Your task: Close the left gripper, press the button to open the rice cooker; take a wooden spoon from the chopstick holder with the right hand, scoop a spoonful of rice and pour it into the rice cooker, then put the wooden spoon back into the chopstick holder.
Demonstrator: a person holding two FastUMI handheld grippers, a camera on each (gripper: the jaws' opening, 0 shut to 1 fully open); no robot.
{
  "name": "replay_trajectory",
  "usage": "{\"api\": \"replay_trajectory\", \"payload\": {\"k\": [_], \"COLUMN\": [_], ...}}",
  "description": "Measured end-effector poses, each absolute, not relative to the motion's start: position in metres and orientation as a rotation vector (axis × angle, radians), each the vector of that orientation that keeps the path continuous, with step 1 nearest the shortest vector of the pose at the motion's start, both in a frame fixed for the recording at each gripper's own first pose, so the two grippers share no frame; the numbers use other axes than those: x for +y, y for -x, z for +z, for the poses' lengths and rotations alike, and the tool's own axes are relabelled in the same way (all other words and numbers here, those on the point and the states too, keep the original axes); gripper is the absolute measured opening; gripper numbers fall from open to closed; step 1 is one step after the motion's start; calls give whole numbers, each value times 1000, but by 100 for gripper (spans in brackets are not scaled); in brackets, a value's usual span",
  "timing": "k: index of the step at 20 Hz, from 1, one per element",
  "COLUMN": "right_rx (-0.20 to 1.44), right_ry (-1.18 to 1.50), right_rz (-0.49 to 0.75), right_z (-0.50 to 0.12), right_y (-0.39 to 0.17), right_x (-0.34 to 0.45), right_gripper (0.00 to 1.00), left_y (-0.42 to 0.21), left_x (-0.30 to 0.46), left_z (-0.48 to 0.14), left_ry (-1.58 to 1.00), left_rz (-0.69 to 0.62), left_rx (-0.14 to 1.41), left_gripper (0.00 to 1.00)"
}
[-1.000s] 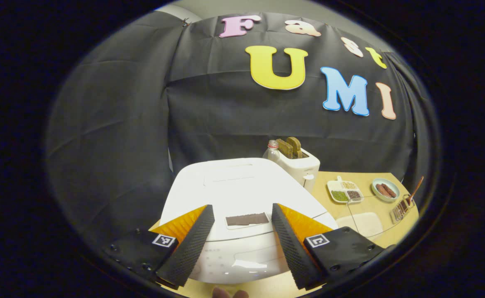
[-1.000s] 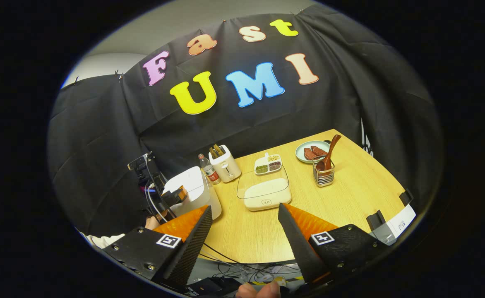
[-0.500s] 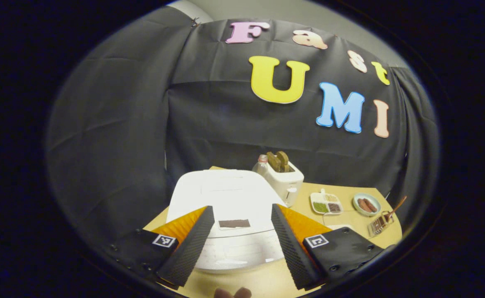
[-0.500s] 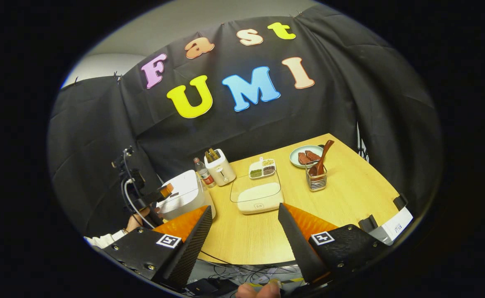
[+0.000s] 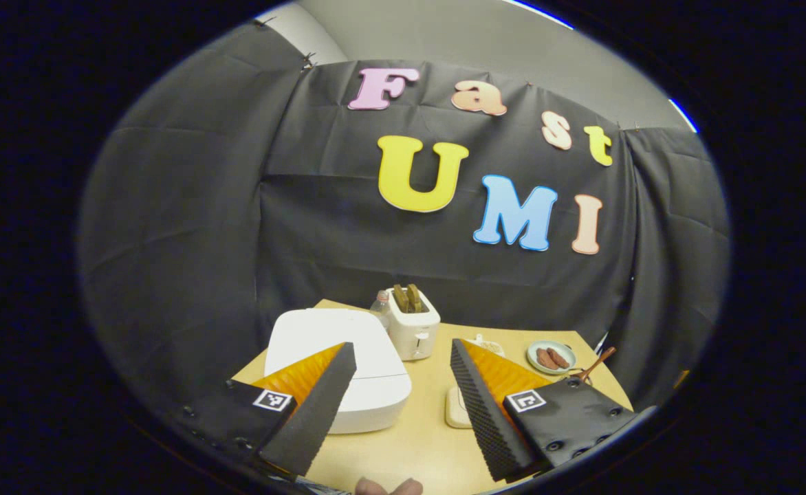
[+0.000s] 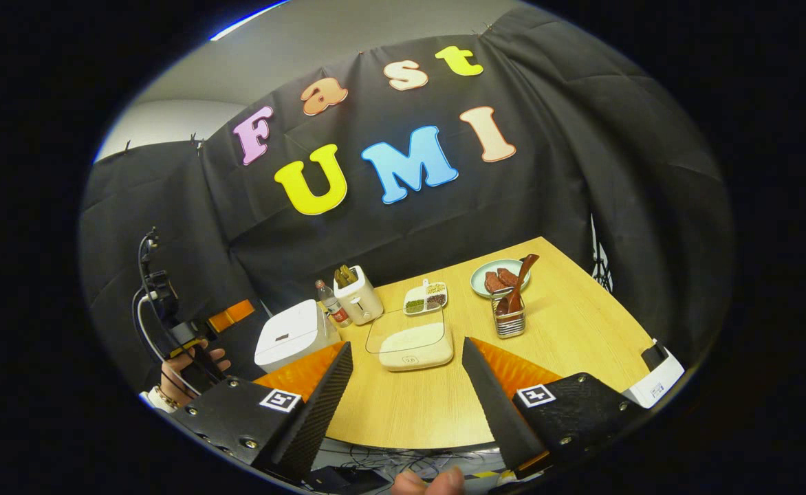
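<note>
R gripper (image 6: 406,399) jaws apart; wooden spoon (image 6: 515,283) in chopstick holder (image 6: 509,322).

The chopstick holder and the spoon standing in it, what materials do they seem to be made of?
The chopstick holder looks like metal wire: thin, shiny bars with gaps between them. The spoon looks like wood with a smooth, dark reddish-brown finish; it is too small to show any grain, so coloured plastic cannot be excluded.

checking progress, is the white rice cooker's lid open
No, the white rice cooker sits with its lid flat and shut on the wooden table.
</note>
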State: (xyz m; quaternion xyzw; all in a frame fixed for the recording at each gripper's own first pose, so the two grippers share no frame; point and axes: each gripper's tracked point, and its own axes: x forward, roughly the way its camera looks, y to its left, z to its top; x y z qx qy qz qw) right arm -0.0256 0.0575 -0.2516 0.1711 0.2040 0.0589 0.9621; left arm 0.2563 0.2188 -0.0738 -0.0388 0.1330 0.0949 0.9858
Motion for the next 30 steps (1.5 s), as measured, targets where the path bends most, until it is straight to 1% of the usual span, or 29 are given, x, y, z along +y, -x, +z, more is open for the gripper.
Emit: {"api": "replay_trajectory", "payload": {"k": [2, 3, 6, 8, 9, 10, 15, 16, 17, 19, 21, 25, 30], "right_rx": [405, 396, 388, 362, 350, 335, 205, 167, 121, 69, 62, 62, 100], "right_ry": [-357, -359, -363, -346, -334, -323, -239, -208, -172, -117, -109, -86, -115], "right_rz": [121, 122, 131, 130, 120, 111, 54, 35, 17, 8, 32, 14, 9], "right_z": [-249, -247, -247, -241, -238, -233, -182, -167, -149, -122, -108, -105, -119], "right_y": [27, 26, 27, 22, 20, 17, 4, 4, 4, 6, 9, 9, 4], "right_x": [32, 19, -14, -34, -44, -53, -71, -72, -72, -59, -39, -27, -9], "right_gripper": [98, 98, 98, 98, 98, 98, 98, 98, 98, 98, 98, 98, 98], "left_y": [-237, -227, -198, -180, -172, -165, -144, -143, -143, -147, -153, -156, -157], "left_x": [185, 167, 127, 101, 87, 75, 27, 23, 22, 23, 29, 53, 68], "left_z": [-61, -57, -53, -42, -35, -29, 8, 14, 21, 34, 45, 45, 55], "left_ry": [76, 79, 67, 58, 58, 55, 10, 3, 3, 26, 60, 101, 107], "left_rz": [180, 172, 170, 164, 152, 143, 72, 65, 64, 65, 61, 71, 68], "left_rx": [248, 243, 253, 243, 233, 222, 148, 144, 137, 133, 116, 115, 89], "left_gripper": [100, 93, 93, 97, 93, 93, 94, 94, 97, 95, 94, 94, 94]}}
